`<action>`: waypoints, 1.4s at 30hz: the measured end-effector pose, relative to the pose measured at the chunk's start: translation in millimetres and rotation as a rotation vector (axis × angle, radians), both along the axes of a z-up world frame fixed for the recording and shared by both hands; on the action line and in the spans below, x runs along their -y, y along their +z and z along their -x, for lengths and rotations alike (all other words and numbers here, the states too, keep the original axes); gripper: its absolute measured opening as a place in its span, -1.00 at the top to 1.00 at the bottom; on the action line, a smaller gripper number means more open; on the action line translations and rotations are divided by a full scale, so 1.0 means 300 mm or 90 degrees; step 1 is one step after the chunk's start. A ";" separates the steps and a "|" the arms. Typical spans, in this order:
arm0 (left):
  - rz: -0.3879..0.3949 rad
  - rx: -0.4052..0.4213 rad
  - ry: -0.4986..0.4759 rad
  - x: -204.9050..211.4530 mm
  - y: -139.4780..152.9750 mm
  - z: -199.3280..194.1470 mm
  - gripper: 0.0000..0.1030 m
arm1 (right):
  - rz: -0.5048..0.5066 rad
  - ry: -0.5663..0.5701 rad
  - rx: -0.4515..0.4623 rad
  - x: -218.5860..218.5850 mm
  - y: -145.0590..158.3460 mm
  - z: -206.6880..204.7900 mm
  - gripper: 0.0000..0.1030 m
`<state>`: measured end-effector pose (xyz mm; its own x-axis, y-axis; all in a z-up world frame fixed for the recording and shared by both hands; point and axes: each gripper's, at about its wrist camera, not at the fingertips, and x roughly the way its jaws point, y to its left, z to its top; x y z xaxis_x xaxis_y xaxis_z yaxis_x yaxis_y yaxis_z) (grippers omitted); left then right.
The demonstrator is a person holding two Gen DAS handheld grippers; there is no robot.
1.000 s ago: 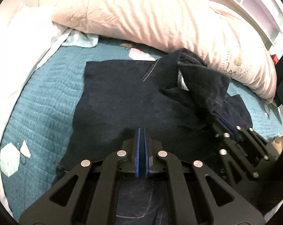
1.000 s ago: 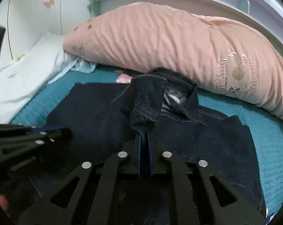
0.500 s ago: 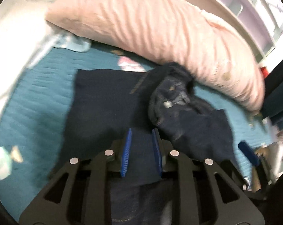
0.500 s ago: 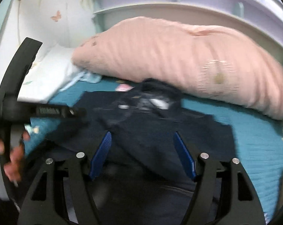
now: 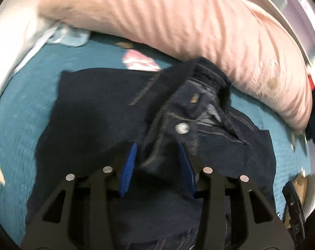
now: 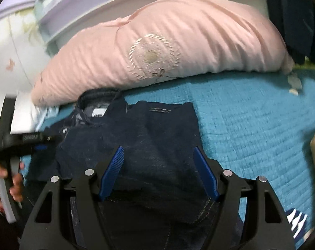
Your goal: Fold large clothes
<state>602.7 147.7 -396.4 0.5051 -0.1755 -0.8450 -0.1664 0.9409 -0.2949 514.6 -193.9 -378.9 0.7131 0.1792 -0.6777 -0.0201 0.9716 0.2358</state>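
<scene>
Dark blue jeans (image 5: 99,112) lie folded on the teal bedspread (image 5: 17,95), the waistband with its metal button (image 5: 182,128) bunched on top near the pink pillow. My left gripper (image 5: 157,152) is open just above the jeans, its blue pads apart, holding nothing. In the right wrist view the jeans (image 6: 157,137) lie below my right gripper (image 6: 159,155), which is wide open and empty. The left gripper's body (image 6: 28,139) shows at the left edge there, held by a hand.
A long pink pillow (image 6: 157,48) lies along the far side of the bed, touching the jeans' waistband. White bedding (image 5: 9,27) is at the left. A lilac headboard shelf (image 6: 78,2) stands behind. Dark clothes (image 6: 293,16) hang at the upper right. A striped cloth (image 6: 295,227) lies at the lower right.
Both grippers were shut on the jeans a second ago; both have opened and let go. The lifted waistband flap has dropped onto the folded jeans. Both grippers have pulled back.
</scene>
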 end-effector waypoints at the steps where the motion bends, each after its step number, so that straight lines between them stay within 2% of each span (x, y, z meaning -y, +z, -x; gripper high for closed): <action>1: 0.017 0.000 0.002 -0.011 -0.009 0.008 0.17 | -0.013 0.000 -0.005 0.009 -0.007 -0.004 -0.29; 3: 0.033 -0.002 0.003 -0.016 -0.032 0.007 0.17 | -0.026 -0.001 -0.012 0.014 -0.018 -0.009 -0.29; 8: 0.029 -0.006 0.001 0.014 -0.051 -0.040 0.22 | -0.028 0.020 -0.029 -0.027 -0.039 -0.025 -0.29; 10: 0.018 -0.007 -0.002 0.015 -0.050 -0.049 0.71 | -0.040 0.023 -0.051 -0.027 -0.066 -0.036 -0.29; 11: 0.026 -0.005 -0.002 0.004 -0.042 -0.045 0.84 | -0.040 0.021 -0.058 -0.025 -0.076 -0.039 -0.29; 13: 0.060 0.007 0.012 -0.031 -0.021 -0.016 0.85 | -0.051 0.021 -0.065 -0.018 -0.089 -0.040 -0.29; 14: 0.079 0.013 0.019 -0.049 -0.014 0.003 0.83 | -0.051 0.019 -0.066 -0.016 -0.093 -0.039 -0.29; 17: 0.143 0.004 0.069 -0.104 -0.026 0.040 0.21 | -0.053 0.018 -0.070 -0.013 -0.107 -0.035 -0.29; 19: 0.150 -0.011 0.077 -0.107 -0.044 0.042 0.16 | -0.054 0.019 -0.072 -0.015 -0.109 -0.034 -0.29; 25: 0.120 -0.020 0.056 -0.046 -0.047 0.021 0.15 | -0.046 0.025 -0.071 -0.024 -0.105 -0.037 -0.29; 28: 0.085 -0.013 0.040 -0.019 -0.040 0.000 0.15 | -0.048 0.026 -0.073 -0.024 -0.109 -0.040 -0.29; 29: 0.076 -0.010 0.035 -0.014 -0.039 -0.002 0.22 | -0.046 0.025 -0.074 -0.024 -0.111 -0.041 -0.29; 30: 0.069 -0.003 0.022 -0.005 -0.033 -0.002 0.82 | -0.047 0.025 -0.076 -0.024 -0.112 -0.042 -0.29; 31: 0.057 0.000 0.019 -0.002 -0.025 -0.002 0.89 | -0.045 0.023 -0.076 -0.022 -0.113 -0.041 -0.29; 36: 0.016 0.052 0.012 0.006 0.050 0.059 0.92 | -0.030 0.003 -0.080 -0.017 -0.114 -0.041 -0.29; 40: -0.004 0.063 0.010 0.004 0.073 0.122 0.92 | -0.032 -0.009 -0.088 -0.011 -0.114 -0.043 -0.28; 42: -0.013 0.063 0.005 0.004 0.071 0.154 0.92 | -0.030 -0.001 -0.086 -0.020 -0.105 -0.042 -0.06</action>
